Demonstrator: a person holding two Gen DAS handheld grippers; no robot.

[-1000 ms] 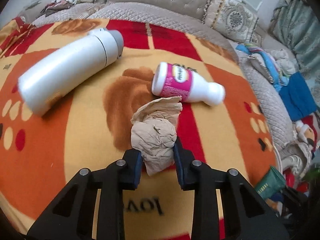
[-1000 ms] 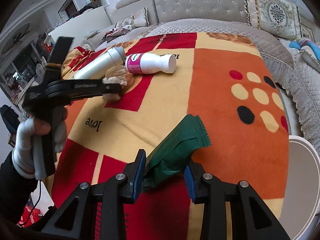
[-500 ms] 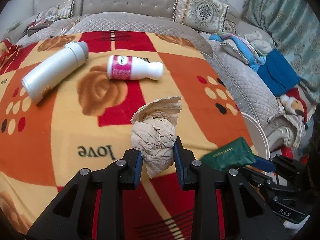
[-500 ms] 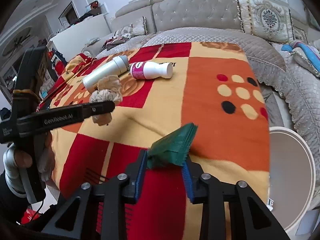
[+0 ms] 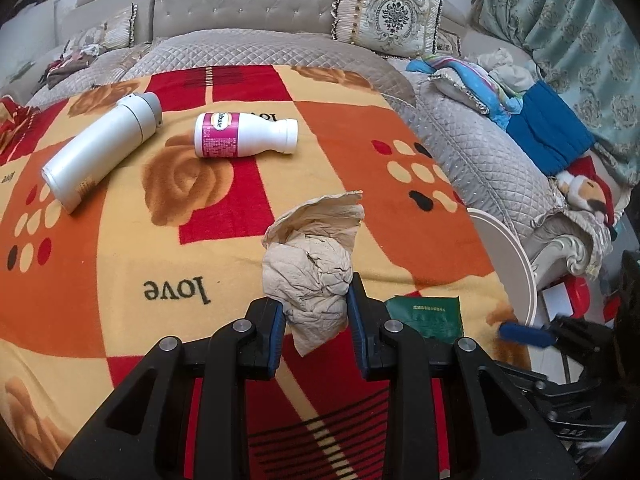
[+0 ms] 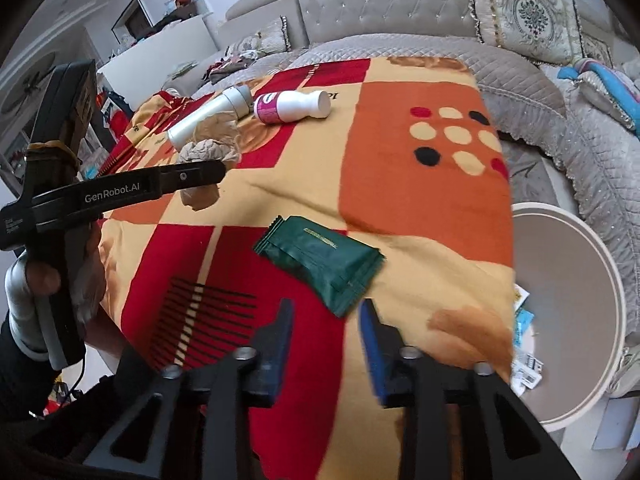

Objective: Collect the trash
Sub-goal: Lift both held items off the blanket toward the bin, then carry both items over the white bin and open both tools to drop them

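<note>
My left gripper (image 5: 316, 320) is shut on a crumpled beige paper wad (image 5: 310, 272) and holds it above the blanket; the wad also shows in the right wrist view (image 6: 208, 152). My right gripper (image 6: 326, 320) is open, and the green foil packet (image 6: 320, 258) lies flat on the blanket just ahead of its fingertips. The packet also shows in the left wrist view (image 5: 426, 314). A white bottle with a pink label (image 5: 244, 134) and a white flask with a grey cap (image 5: 102, 148) lie on their sides at the far end.
A red, orange and yellow blanket (image 5: 120, 260) covers the surface. A round white bin (image 6: 564, 320) stands off its right edge. A grey tufted sofa (image 5: 248, 8) with cushions lies behind, and clothes are piled at right (image 5: 540, 128).
My right gripper has opened and the green packet has dropped flat onto the blanket. My left gripper has pulled back toward the near edge with the paper wad.
</note>
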